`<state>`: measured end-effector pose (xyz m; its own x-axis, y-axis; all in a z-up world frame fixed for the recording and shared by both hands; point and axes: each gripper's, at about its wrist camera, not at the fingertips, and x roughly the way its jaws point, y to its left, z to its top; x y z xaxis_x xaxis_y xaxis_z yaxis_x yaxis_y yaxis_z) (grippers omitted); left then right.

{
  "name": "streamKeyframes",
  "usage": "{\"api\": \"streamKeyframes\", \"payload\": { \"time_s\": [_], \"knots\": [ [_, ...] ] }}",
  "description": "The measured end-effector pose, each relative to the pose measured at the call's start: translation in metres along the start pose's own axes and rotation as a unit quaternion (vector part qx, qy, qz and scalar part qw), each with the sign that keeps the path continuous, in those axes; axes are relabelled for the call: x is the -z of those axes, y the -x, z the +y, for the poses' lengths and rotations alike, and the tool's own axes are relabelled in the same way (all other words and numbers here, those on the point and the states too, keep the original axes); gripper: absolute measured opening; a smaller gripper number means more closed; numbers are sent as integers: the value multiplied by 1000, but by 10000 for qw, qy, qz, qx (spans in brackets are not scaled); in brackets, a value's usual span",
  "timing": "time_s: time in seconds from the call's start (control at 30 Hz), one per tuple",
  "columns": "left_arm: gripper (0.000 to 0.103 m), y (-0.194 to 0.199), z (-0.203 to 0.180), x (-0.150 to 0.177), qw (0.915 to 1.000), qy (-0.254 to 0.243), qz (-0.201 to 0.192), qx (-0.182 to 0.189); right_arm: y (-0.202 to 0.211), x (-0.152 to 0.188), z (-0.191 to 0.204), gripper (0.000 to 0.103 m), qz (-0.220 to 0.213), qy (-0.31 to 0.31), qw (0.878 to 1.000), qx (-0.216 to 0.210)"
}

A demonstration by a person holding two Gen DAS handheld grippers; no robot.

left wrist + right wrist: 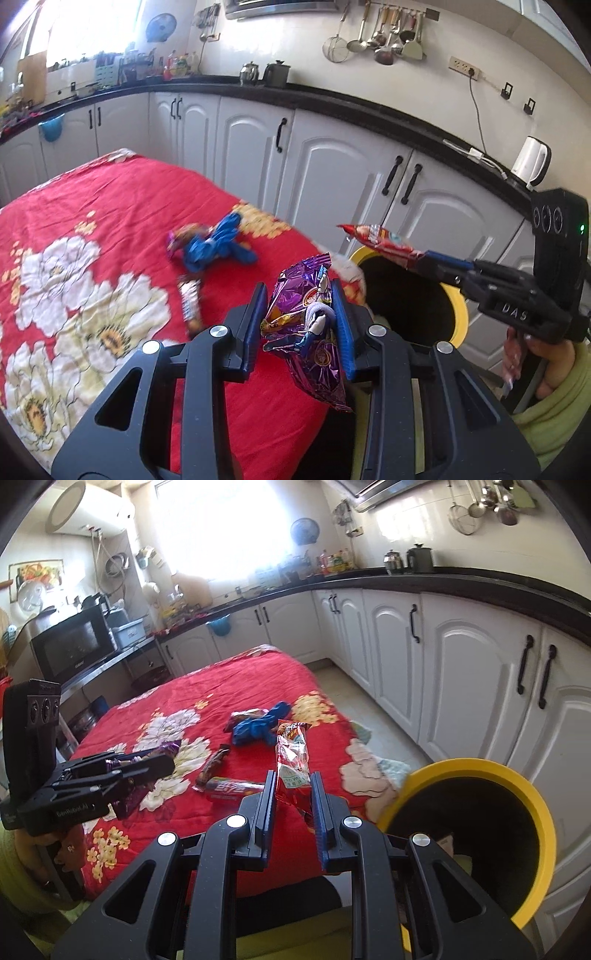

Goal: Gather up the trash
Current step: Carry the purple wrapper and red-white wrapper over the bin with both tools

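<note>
Black finger frames fill the bottom of both views, and each hand-held gripper is clamped on a piece of trash: the left hand-held gripper (pixel 301 325) pinches a crumpled purple wrapper (pixel 308 332) between its blue pads, low in the centre of its frame, while the right hand-held gripper (pixel 293 805) holds a red snack packet (pixel 291 760) by its lower end, so the packet stands up between the fingers. Both are lifted clear of the red flowered cloth (pixel 122 206) and held towards the bin with the yellow rim (pixel 480 771) at the lower right, which sits just beside the bench edge with its mouth open; that looks like the reason for the raised, angled carry. More trash lies on the cloth mid-frame: a blue glove (pixel 264 722), a dark wrapper (pixel 214 764) and a red bar wrapper (pixel 231 788), all apart from the grippers, apparently awaiting another trip.
</note>
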<state>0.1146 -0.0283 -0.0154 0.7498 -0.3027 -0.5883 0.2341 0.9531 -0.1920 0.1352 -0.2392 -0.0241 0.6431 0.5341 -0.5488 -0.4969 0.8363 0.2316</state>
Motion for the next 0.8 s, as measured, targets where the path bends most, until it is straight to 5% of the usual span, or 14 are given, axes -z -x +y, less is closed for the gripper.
{"api": "streamKeyframes", "payload": {
  "time_s": [0.8],
  "knots": [
    [27, -42, -76, -30, 9985, -166, -143, 511, 56, 18, -89, 18, -454, -809, 9933, 684]
  ]
}}
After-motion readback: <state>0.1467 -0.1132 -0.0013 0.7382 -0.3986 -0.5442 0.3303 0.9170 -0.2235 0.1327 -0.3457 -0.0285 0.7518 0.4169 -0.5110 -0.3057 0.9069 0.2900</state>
